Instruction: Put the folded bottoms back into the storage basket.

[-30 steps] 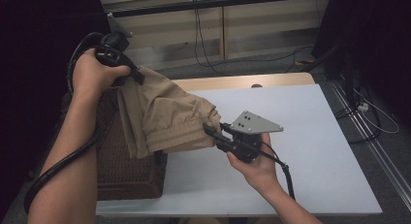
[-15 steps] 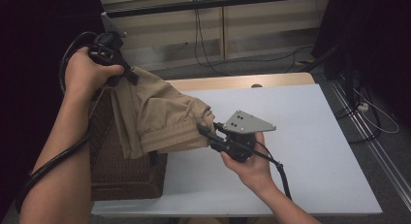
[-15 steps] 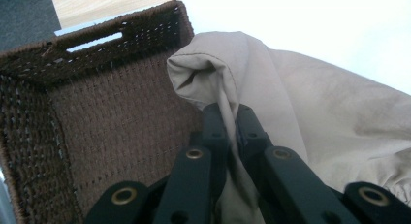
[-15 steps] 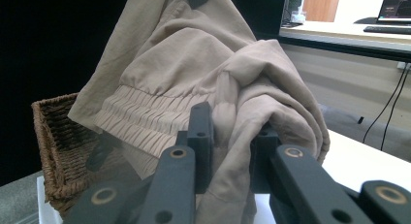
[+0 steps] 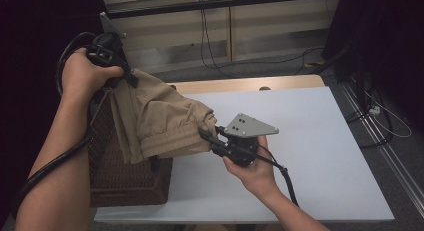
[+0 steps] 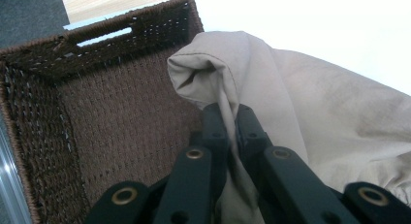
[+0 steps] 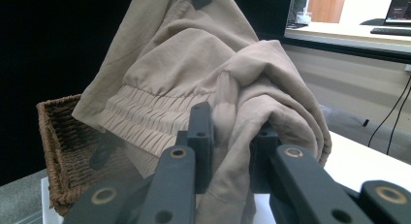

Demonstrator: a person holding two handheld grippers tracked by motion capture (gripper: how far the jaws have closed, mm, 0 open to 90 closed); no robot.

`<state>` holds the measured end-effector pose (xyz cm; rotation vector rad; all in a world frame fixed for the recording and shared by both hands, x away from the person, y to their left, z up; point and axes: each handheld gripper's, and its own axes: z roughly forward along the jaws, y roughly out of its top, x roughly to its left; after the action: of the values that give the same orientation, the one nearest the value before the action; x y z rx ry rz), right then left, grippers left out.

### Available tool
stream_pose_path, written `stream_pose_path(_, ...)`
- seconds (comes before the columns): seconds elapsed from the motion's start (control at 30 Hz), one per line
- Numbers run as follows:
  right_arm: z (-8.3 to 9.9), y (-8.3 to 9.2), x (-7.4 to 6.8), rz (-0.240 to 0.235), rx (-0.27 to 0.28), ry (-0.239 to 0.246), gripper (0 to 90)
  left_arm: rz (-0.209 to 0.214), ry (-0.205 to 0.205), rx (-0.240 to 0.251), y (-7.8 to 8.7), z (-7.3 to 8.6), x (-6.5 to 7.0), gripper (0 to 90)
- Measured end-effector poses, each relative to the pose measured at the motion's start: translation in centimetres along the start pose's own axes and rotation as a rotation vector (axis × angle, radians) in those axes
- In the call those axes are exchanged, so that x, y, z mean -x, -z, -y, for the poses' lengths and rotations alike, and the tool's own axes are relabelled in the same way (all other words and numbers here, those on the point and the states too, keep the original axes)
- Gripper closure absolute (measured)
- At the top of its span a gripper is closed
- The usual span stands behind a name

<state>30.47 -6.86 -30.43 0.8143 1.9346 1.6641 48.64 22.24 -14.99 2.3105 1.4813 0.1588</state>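
Beige garment (image 5: 160, 122) hangs stretched above the wicker basket (image 5: 127, 183), pinched by left tongs (image 5: 131, 81) and right tongs (image 5: 206, 135).

Beige garment (image 5: 160, 118) hangs bunched above wicker basket (image 5: 127, 178)

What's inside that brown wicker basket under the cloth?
The wicker basket looks empty where its woven floor shows. The beige garment, held up by both grippers, hides the rest of the inside.

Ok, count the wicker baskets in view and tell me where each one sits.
1. The brown wicker basket stands at the table's near left corner, below the tan garment held up by the left gripper and right gripper.
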Motion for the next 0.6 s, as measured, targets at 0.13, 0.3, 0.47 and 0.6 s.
stream_pose_path(0.13,-0.1,-0.2,-0.2,-0.003,-0.001,0.0,77.1,-0.001,0.006,0.003,0.1,0.1,-0.3,85.8)
stream_pose_path(0.3,-0.1,-0.5,-0.4,-0.009,-0.005,0.003,77.0,-0.003,0.011,-0.006,0.1,0.2,-0.7,85.8)
stream_pose_path(0.47,-0.2,-0.8,-0.6,-0.013,-0.004,0.009,77.0,-0.007,0.011,-0.013,0.2,0.2,-1.0,85.8)
stream_pose_path(0.6,-0.2,-1.0,-0.7,-0.014,-0.006,0.009,77.0,-0.01,0.013,-0.015,0.2,0.3,-1.2,85.8)
